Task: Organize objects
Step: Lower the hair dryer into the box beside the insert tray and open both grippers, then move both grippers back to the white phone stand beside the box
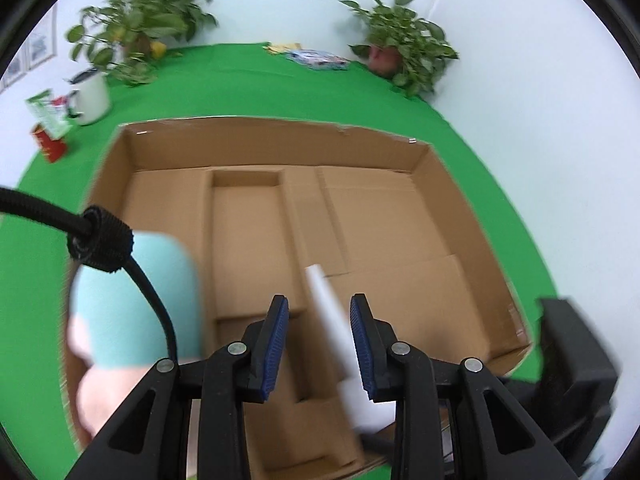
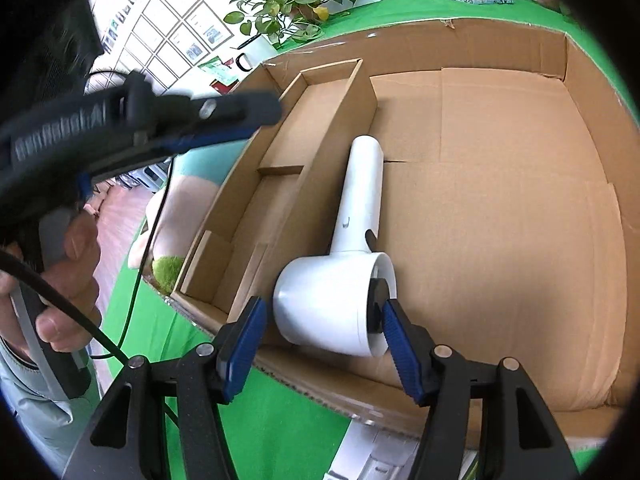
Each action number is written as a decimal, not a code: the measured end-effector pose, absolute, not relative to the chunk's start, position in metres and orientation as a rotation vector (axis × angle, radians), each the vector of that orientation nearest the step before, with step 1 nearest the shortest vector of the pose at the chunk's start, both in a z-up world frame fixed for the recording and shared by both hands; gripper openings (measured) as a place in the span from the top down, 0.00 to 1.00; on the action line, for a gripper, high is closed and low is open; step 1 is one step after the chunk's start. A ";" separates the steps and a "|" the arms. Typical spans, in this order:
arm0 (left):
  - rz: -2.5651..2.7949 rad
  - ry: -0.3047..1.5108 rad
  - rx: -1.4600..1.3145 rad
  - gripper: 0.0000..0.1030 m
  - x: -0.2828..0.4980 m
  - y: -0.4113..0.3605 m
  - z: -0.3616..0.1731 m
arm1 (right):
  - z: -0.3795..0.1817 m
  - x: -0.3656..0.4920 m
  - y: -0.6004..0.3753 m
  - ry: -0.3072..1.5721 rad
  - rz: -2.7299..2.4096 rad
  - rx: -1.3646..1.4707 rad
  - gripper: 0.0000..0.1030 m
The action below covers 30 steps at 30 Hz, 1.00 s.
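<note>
Hair dryer (image 2: 340, 280) is lying in the cardboard box (image 2: 500, 200); right gripper (image 2: 322, 342) is straddling its head, jaws wide, not clamped. Left gripper (image 1: 320, 344) also wide. Next: probably close, reposition.

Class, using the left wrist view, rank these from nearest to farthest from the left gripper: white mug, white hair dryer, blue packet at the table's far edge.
1. Hair dryer, between the left gripper's fingers.
2. White mug, far left.
3. Blue packet, far edge, centre.

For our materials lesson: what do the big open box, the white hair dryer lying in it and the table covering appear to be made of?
Box: brown corrugated cardboard, matte, with creased flaps and rough cut edges.
Hair dryer: probably moulded plastic, smooth white with a soft sheen.
Table covering: looks like green cloth, matte with faint folds; the blur leaves that uncertain.
</note>
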<state>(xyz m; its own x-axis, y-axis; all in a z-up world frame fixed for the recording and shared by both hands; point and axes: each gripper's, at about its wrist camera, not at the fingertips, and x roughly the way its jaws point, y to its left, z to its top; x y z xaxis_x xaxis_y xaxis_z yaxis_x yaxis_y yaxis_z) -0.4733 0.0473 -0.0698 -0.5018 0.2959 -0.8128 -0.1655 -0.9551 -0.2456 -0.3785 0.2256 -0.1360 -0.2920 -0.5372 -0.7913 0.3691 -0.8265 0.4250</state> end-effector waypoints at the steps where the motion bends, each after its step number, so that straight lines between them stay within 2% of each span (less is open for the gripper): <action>1: 2.513 -0.192 -1.404 0.71 -0.467 0.042 -0.071 | -0.135 -0.375 0.224 -0.210 -2.143 1.403 0.41; 8: 2.515 -0.159 -1.480 0.71 -0.416 0.015 -0.095 | -0.137 -0.376 0.214 -0.194 -2.126 1.409 0.41; 10: 2.553 -0.143 -1.458 0.71 -0.408 0.019 -0.100 | -0.131 -0.401 0.218 -0.175 -2.097 1.416 0.41; 14: 2.489 -0.248 -1.526 0.70 -0.403 0.019 -0.104 | -0.127 -0.398 0.213 -0.134 -2.056 1.417 0.37; 17: 2.500 -0.180 -1.557 0.71 -0.398 0.029 -0.112 | -0.126 -0.393 0.212 -0.096 -2.074 1.402 0.36; 21: 2.504 -0.193 -1.562 0.70 -0.390 0.028 -0.109 | -0.117 -0.377 0.214 0.019 -2.230 1.349 0.20; 23: 2.514 -0.182 -1.547 0.70 -0.386 0.028 -0.106 | -0.113 -0.368 0.220 0.056 -2.333 1.323 0.19; 26: 2.582 -0.164 -1.455 0.69 -0.377 0.030 -0.091 | -0.108 -0.352 0.230 0.102 -2.507 1.276 0.06; 27: 2.609 -0.157 -1.406 0.67 -0.369 0.030 -0.083 | -0.106 -0.347 0.232 0.122 -2.563 1.249 0.01; 29: 2.675 -0.127 -1.286 0.58 -0.353 0.034 -0.065 | -0.102 -0.337 0.235 0.151 -2.634 1.213 0.01; 30: 2.721 -0.105 -1.205 0.48 -0.342 0.037 -0.054 | -0.100 -0.333 0.237 0.157 -2.666 1.196 0.01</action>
<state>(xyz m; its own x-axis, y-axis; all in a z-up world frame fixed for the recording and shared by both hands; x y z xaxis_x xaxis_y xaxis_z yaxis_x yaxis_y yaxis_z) -0.3420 0.0367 -0.0543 -0.6614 0.1777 -0.7287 -0.1212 -0.9841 -0.1299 -0.3326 0.2365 -0.1003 -0.6469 -0.1515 -0.7474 0.2380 -0.9712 -0.0092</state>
